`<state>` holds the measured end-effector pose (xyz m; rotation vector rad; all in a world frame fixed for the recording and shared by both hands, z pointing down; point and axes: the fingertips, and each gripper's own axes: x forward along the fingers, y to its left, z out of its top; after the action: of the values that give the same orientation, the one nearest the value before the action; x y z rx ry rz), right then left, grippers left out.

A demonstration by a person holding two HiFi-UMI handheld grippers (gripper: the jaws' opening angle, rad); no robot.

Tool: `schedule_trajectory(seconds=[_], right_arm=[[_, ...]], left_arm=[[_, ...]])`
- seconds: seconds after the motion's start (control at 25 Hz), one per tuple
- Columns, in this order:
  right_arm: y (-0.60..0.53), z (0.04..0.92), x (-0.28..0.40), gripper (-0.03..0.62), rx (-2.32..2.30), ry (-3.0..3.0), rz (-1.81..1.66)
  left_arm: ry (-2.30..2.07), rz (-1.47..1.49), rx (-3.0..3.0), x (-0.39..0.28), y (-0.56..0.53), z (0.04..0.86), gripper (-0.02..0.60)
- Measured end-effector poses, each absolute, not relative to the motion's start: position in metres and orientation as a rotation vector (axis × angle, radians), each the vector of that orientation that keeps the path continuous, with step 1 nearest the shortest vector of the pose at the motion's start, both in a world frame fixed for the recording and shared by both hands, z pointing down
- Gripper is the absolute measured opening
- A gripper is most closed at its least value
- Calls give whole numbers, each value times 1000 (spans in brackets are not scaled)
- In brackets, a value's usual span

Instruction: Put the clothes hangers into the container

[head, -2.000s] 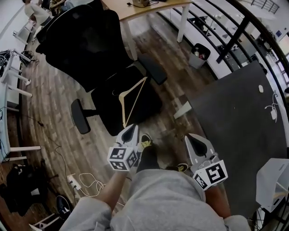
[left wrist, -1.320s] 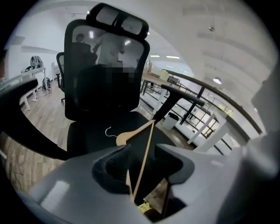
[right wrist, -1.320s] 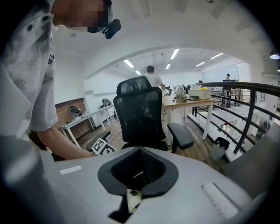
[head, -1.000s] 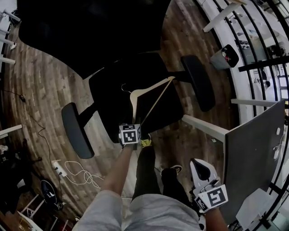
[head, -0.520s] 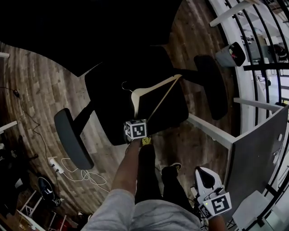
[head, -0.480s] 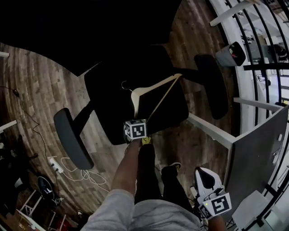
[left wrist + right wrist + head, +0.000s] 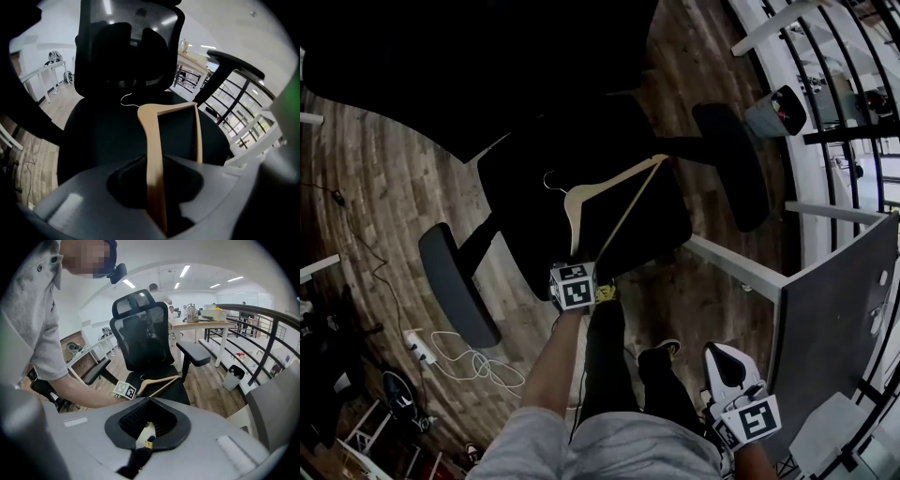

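Note:
A light wooden clothes hanger lies on the seat of a black office chair, its wire hook toward the backrest. My left gripper reaches down to the near end of the hanger. In the left gripper view one wooden arm of the hanger runs straight into the left gripper, whose jaws are closing on it. My right gripper hangs low beside the person's right leg, slightly open and holding nothing. The right gripper view shows the hanger and the chair from the side.
Chair armrests flank the seat. A grey table stands to the right, with a white box-like thing at its near corner. A small bin stands by the railing. Cables lie on the wooden floor.
The left gripper reached forward to the chair seat and came onto the near end of the hanger. The right gripper stayed low at the person's right side.

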<state>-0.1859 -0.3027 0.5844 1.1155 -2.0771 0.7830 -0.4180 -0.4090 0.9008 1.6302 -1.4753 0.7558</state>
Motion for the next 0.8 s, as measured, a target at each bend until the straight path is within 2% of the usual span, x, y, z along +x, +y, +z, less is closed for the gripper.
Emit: schedule_trajectory(seconds=[0.44, 0.8], right_arm=[[-280, 553, -173, -3, 1243, -2169, 715], [-276, 489, -138, -3, 1418, -2206, 606]], left_arm=[[-1674, 597, 1744, -465, -385, 780, 84], [-1723, 480, 2011, -433, -417, 649, 84]])
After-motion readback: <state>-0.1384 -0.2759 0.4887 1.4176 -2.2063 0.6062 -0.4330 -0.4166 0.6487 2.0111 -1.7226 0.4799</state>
